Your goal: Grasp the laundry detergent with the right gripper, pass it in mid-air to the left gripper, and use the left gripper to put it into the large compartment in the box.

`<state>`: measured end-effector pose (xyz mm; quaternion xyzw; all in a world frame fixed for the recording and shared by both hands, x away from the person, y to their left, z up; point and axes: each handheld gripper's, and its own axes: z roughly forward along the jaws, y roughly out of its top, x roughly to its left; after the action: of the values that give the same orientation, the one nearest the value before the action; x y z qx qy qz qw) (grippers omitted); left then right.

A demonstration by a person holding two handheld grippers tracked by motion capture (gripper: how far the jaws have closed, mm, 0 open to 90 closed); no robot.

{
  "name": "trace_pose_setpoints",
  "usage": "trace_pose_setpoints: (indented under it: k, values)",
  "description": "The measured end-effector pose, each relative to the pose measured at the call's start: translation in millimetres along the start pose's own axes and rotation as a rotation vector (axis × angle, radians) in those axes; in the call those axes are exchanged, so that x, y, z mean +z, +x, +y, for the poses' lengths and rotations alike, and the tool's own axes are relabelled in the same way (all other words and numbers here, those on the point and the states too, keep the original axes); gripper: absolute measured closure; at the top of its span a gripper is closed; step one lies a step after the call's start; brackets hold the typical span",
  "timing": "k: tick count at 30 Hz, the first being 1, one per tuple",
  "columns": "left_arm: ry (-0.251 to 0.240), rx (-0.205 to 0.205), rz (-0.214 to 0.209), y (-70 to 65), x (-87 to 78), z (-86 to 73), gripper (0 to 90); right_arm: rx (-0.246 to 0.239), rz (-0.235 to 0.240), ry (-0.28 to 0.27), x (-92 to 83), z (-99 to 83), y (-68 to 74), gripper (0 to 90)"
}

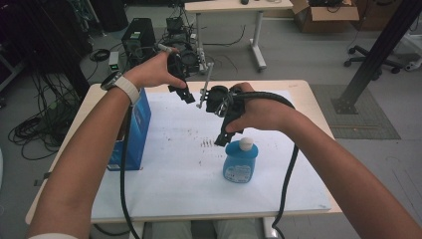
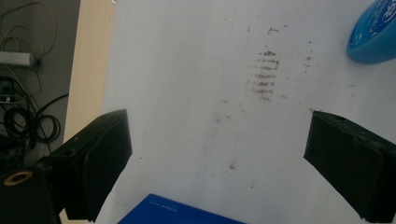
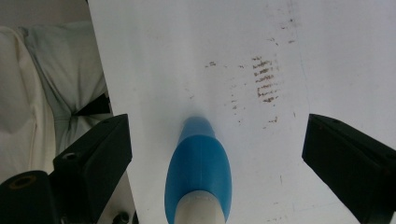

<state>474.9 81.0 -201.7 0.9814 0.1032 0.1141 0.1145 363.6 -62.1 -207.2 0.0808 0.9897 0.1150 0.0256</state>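
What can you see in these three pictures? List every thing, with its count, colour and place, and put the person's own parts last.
Bottle: one, blue with a white cap, upright on the near right of the sheet, below the right gripper.
Box: one, blue, standing at the left edge of the table.
Sheet: one, white with brownish marks near its middle, spread over the table top.
Table: one, light wood, under the sheet.
Computer case: one, black, on the floor beyond the table, among cables.
Cardboard box: one, brown, on the floor at the far right.
Office chair: one, black, far right.
Left gripper: one, black, jaws open, empty, above the sheet's far side.
Right gripper: one, black, jaws open, empty, over the bottle.
Forearms: two, entering from the bottom; a watch with a white strap on the left wrist.
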Motion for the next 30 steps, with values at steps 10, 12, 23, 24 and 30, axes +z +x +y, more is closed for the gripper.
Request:
trace_pose_setpoints:
  k: [10, 12, 23, 24, 30]
  values:
    - [-0.005, 0.0, -0.007, -4.6, -0.1, 6.4, 7.4, 0.018, -0.009, -0.039, -13.3, -11.7, 0.7, 5.1]
    - [-0.003, 0.002, -0.008, -5.0, -0.6, 6.8, 7.4, 0.015, -0.014, -0.043, -16.3, -13.9, 0.6, 5.1]
    - [-0.012, -0.003, -0.006, -10.7, -5.7, 8.0, 7.5, 0.044, -0.016, -0.056, -29.5, -28.8, 2.1, 4.8]
    - [-0.011, -0.002, -0.002, -11.1, -5.9, 7.7, 7.5, 0.049, -0.017, -0.059, -30.2, -30.4, 2.1, 4.8]
    - [-0.009, -0.002, 0.0, -12.1, -6.6, 6.1, 7.6, 0.062, -0.008, -0.063, -33.8, -39.9, 3.1, 4.9]
